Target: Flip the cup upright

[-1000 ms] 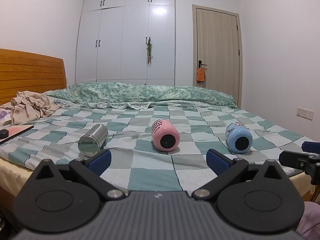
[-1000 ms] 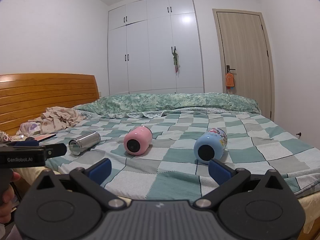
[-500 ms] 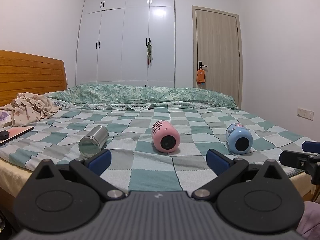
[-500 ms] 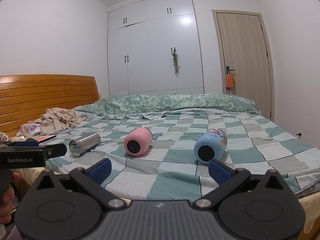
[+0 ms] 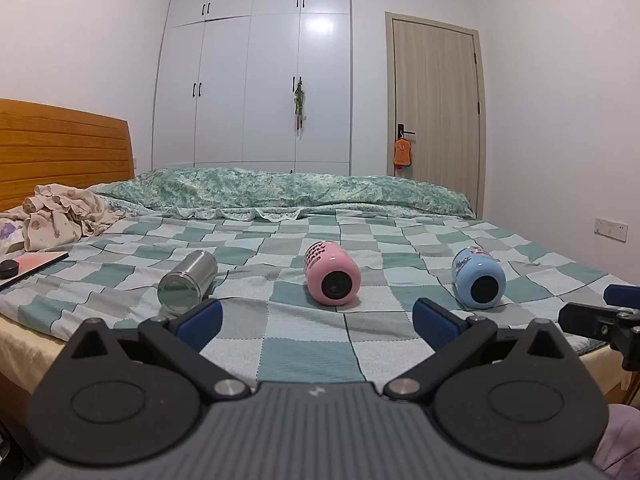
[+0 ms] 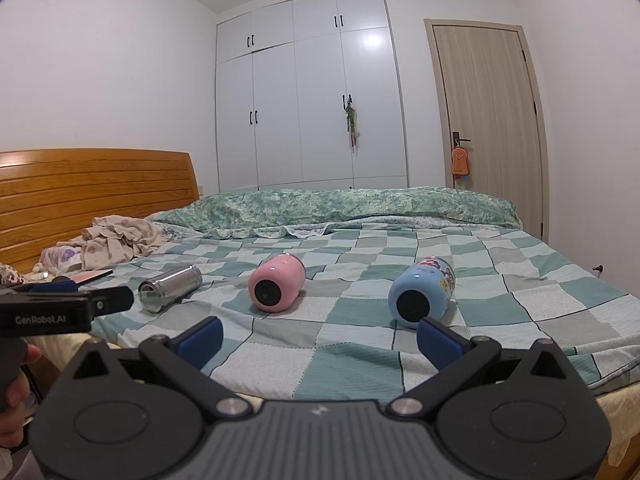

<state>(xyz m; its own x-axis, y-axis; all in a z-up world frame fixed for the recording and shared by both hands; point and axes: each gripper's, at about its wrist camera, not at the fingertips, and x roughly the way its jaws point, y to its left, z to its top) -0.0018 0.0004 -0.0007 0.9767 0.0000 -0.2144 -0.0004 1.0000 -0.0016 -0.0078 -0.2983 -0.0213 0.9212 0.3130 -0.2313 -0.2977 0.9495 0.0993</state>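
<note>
Three cups lie on their sides on the checked bedspread, bases toward me: a steel cup (image 5: 187,282) (image 6: 170,289) on the left, a pink cup (image 5: 332,278) (image 6: 277,283) in the middle, a blue cartoon cup (image 5: 478,283) (image 6: 421,298) on the right. My left gripper (image 5: 317,322) is open and empty, short of the bed's near edge, between the steel and blue cups. My right gripper (image 6: 319,340) is open and empty, in front of the pink and blue cups. Each gripper shows at the edge of the other's view.
The bed (image 5: 400,236) fills the view, with a wooden headboard (image 6: 96,184) at left. Crumpled clothes (image 5: 64,216) and a flat pink item (image 5: 36,262) lie at the left. A rolled quilt (image 5: 288,192) runs along the far side. Wardrobe (image 5: 256,80) and door (image 5: 436,112) stand behind.
Both views have tilted up very slightly, so the cups sit a little lower in the frames. The cups have not moved and both grippers stay open.
</note>
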